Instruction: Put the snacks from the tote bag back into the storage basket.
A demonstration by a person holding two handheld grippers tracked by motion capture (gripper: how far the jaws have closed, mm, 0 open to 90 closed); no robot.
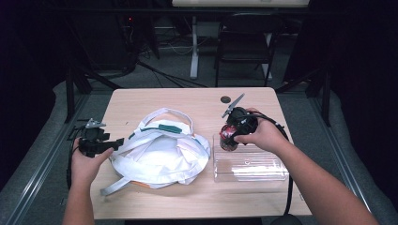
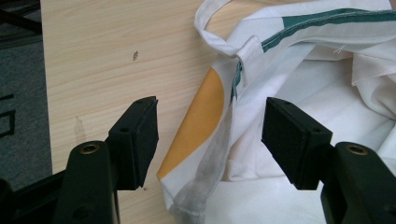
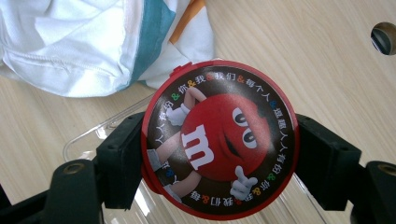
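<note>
Item 1, left gripper: sitting at the left edge of the table, jaws spread wide and gripping nothing. In the left gripper view the two black pads are standing either side of a fabric edge without touching it.

Item 2, white cloth bag: lying crumpled directly ahead of the left gripper's jaws, with its nearest corner, an orange patch and a teal-trimmed hem, sitting in the gap between the pads. One loop handle is lying farther ahead of the jaws and slightly to their left.

Item 3, round candy tin: red-rimmed, printed lid facing the right gripper's camera, being clamped across its width between the right gripper's jaws, one pad pressing each side.

Item 4, right gripper: closed on the tin, holding it upright over the far left corner of a clear plastic tray, whose rim is showing just below the tin.

Governing relation, as judged: the bag is lying to the tin's left, between the two tools, with its mouth apparently turned up. The left gripper is the nearer one to the bag's hem; closing there would take the fabric edge so the tin could travel leftward into the bag.
</note>
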